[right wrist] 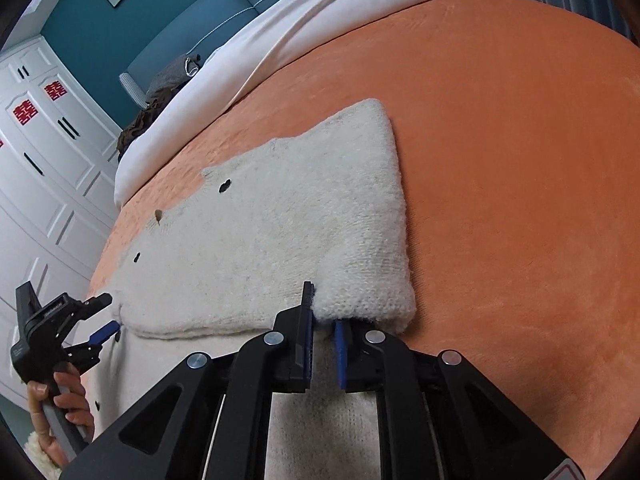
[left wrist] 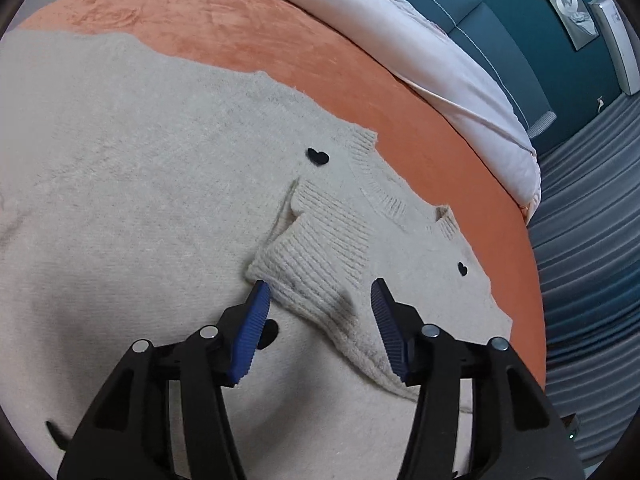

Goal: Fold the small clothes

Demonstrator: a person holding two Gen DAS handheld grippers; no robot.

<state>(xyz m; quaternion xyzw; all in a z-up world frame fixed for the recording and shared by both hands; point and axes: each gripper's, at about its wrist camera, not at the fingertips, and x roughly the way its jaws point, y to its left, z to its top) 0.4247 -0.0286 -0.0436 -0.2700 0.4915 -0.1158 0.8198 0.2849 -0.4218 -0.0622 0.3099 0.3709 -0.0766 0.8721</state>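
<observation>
A cream knitted sweater with small black hearts lies spread on an orange blanket. Its sleeve is folded across the body, and the ribbed cuff lies between the blue pads of my left gripper. That gripper is open, its pads standing either side of the cuff without pressing it. In the right wrist view the sweater has a folded part lying on top. My right gripper is shut on the near corner of that fold. The left gripper shows at the sweater's left edge, held by a hand.
A white duvet is bunched along the far side of the orange blanket, against a teal headboard. White wardrobe doors stand beyond the bed. A grey curtain hangs past the bed's edge. Dark clothes lie by the duvet.
</observation>
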